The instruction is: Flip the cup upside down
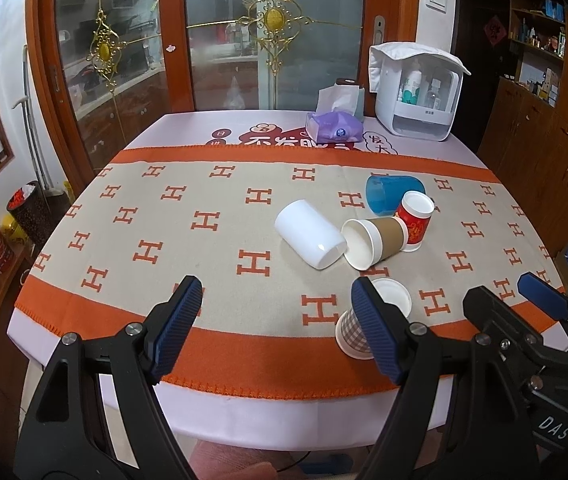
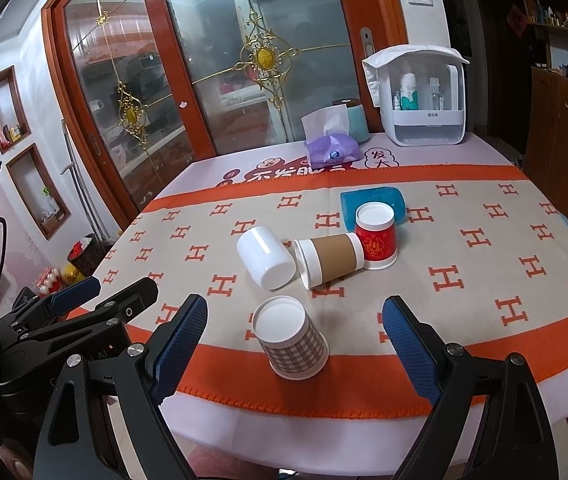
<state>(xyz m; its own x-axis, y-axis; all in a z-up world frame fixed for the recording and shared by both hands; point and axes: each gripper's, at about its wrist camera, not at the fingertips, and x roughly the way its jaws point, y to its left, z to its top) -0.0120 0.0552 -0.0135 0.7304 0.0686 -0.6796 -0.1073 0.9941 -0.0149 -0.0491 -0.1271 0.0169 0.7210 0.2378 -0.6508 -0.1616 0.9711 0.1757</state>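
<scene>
A checked paper cup (image 2: 292, 340) stands upside down near the table's front edge; in the left wrist view (image 1: 354, 330) my right finger partly hides it. A white cup (image 2: 266, 258) (image 1: 310, 234), a brown-sleeved paper cup (image 2: 330, 260) (image 1: 374, 242) and a blue cup (image 2: 372, 202) (image 1: 394, 192) lie on their sides. A red cup (image 2: 376, 238) (image 1: 414, 220) stands upside down. My left gripper (image 1: 276, 320) is open and empty over the front edge. My right gripper (image 2: 296, 344) is open, with the checked cup between its jaws, apart from both.
The table has an orange-and-beige patterned cloth (image 1: 164, 240). A purple tissue pack (image 1: 334, 126) and a white storage box (image 1: 416, 92) stand at the back. Glass doors (image 1: 220, 40) are behind, wooden cabinets (image 1: 544, 120) at right. The other gripper (image 2: 76, 312) shows at left.
</scene>
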